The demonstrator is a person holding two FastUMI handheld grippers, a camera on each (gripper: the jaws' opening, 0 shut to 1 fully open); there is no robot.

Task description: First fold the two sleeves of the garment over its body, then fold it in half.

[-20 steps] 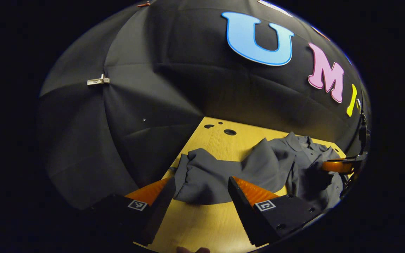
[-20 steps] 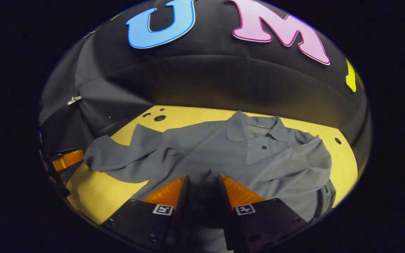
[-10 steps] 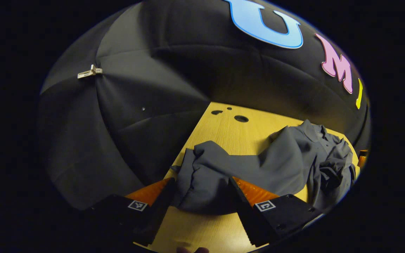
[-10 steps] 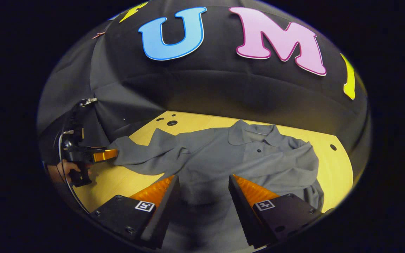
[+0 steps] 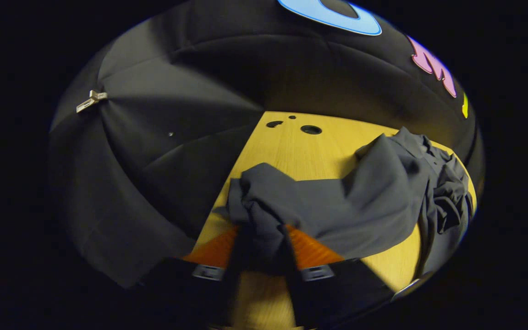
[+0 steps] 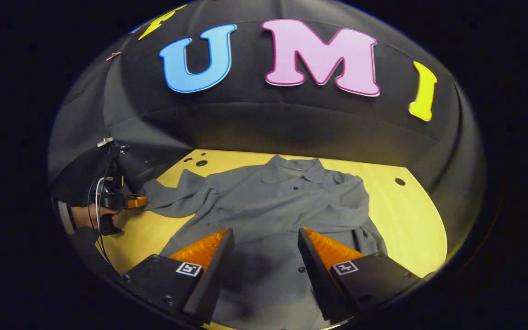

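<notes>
One grey shirt (image 6: pixel 273 201) collar-away — left tool (image 5: pixel 261 240) clenched on its sleeve (image 5: pixel 264 206), right tool (image 6: pixel 264 247) released.

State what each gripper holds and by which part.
The left gripper pinches the grey shirt by the end of one sleeve. The right gripper is open, holding nothing.

A grey collared garment (image 6: pixel 282 201) is spread across a pale wooden bench (image 6: pixel 410 220), collar toward the booth's wall. The right tool (image 6: pixel 264 247) is held above the garment's lower body with its fingers set wide apart. At far left, the left tool (image 6: pixel 138 201) is seen at the sleeve end (image 6: pixel 158 199), gripped by a hand (image 6: pixel 92 215).
</notes>
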